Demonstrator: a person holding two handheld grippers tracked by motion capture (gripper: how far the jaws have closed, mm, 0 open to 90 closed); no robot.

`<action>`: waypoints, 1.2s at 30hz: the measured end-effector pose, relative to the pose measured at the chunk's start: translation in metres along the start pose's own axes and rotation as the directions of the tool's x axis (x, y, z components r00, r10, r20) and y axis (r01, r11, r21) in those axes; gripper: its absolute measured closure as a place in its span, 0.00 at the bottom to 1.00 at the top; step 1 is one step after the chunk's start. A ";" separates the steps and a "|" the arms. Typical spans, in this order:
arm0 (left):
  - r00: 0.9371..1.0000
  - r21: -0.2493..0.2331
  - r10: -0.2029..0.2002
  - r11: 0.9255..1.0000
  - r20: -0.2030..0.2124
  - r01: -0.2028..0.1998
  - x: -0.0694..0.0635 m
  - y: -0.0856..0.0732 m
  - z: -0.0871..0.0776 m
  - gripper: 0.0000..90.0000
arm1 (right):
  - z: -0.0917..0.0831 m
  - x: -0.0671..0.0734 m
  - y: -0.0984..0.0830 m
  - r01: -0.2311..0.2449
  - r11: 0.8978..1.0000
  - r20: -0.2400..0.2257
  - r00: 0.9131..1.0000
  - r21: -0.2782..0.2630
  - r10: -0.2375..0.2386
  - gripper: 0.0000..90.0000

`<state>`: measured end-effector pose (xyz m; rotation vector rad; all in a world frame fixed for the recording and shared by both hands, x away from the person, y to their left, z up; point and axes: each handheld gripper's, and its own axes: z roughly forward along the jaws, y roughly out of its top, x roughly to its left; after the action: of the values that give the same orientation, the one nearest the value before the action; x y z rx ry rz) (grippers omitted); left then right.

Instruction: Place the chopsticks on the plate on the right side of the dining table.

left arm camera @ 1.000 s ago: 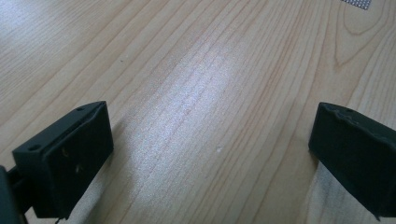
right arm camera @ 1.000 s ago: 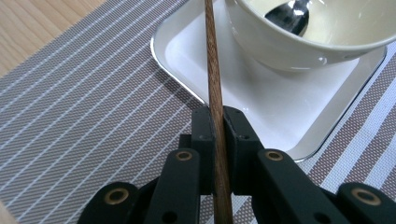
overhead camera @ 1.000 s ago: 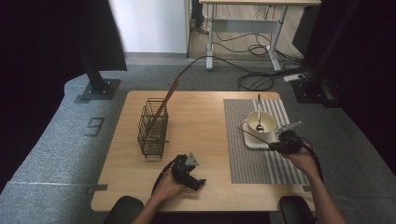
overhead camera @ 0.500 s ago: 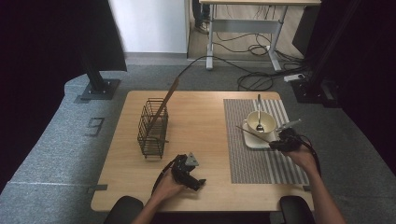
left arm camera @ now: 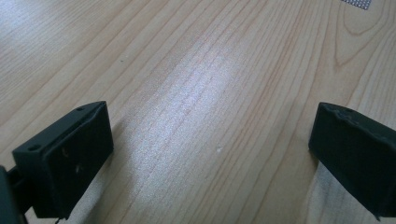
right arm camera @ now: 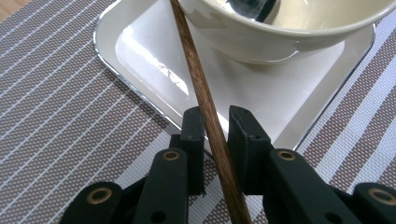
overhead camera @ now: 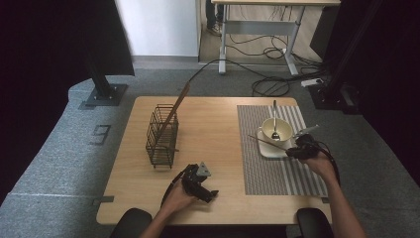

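From the high view, the right gripper (overhead camera: pixel 295 150) sits at the near edge of the white square plate (overhead camera: pixel 268 149) on the striped placemat (overhead camera: pixel 257 168), with a single wooden chopstick (overhead camera: pixel 267 143) running from it across the plate. A cream bowl (overhead camera: pixel 275 130) with a metal spoon (overhead camera: pixel 275 121) in it stands on that plate. Over on the left half of the table (overhead camera: pixel 218 134) there's a wire basket (overhead camera: pixel 161 136) with another chopstick (overhead camera: pixel 174 110) leaning out of it. The left gripper (overhead camera: pixel 200 183) rests low on the bare wood near the front edge, well apart from everything.

Left gripper view: jaws spread wide, nothing between them, just wood grain.

Right gripper view: here's the interesting bit. The chopstick (right arm camera: pixel 205 107) runs right between the jaws, which have just been easing apart. There's a sliver of gap on either side, so I'd say the pads aren't really pinching it anymore. The stick's far end leans against the side of the bowl (right arm camera: pixel 261 37), over the plate (right arm camera: pixel 154 60).

What could go wrong: with the grip that loose, the stick could roll off the plate's rim onto the placemat (right arm camera: pixel 56 112). Lifting the gripper carelessly might also drag the stick along or nudge the bowl.
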<state>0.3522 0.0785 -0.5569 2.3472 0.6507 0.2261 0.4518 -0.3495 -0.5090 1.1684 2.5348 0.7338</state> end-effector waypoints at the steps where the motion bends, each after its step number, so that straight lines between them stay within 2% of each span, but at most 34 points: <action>1: 1.000 0.000 0.000 1.000 0.000 0.000 0.000 0.000 0.000 0.00 | 0.001 -0.001 0.000 -0.002 1.000 0.004 1.000 0.003 0.002 0.82; 7: 1.000 0.000 -0.001 1.000 -0.001 0.001 0.000 0.000 0.000 0.00 | 0.005 -0.005 -0.001 -0.013 1.000 0.009 1.000 0.000 0.013 0.79; 13: 1.000 0.000 -0.001 1.000 0.000 0.001 0.000 0.000 0.000 0.00 | 0.005 -0.009 -0.002 -0.036 0.999 0.042 0.998 -0.008 0.036 0.71; 16: 1.000 0.001 -0.001 1.000 0.000 0.001 0.000 0.000 0.000 0.00 | 0.000 -0.010 -0.003 -0.033 0.999 0.048 0.998 -0.034 0.034 0.69; 19: 1.000 0.000 -0.001 1.000 0.000 0.001 0.000 0.000 0.000 0.00 | -0.004 -0.011 -0.003 -0.051 0.997 0.056 0.997 -0.050 0.054 0.64; 24: 1.000 0.001 -0.001 1.000 0.000 0.001 0.000 0.000 0.000 0.00 | -0.017 -0.001 -0.006 -0.041 0.993 0.059 0.997 -0.110 0.047 0.46; 28: 1.000 0.002 0.000 1.000 0.001 0.000 0.000 0.001 0.000 0.00 | -0.019 0.008 -0.011 -0.061 0.991 0.071 0.995 -0.119 0.069 0.33; 32: 1.000 0.001 0.002 1.000 0.001 -0.002 -0.001 0.001 0.001 0.00 | -0.018 0.022 -0.017 -0.041 0.991 0.075 0.996 -0.124 0.050 0.21; 36: 1.000 0.002 0.002 1.000 0.001 -0.002 -0.001 0.001 0.001 0.00 | -0.015 0.032 -0.021 -0.060 0.988 0.064 0.996 -0.140 0.069 0.14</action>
<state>0.3521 0.0774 -0.5569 2.3494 0.6480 0.2252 0.4114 -0.3423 -0.5081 1.2121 2.3595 0.8550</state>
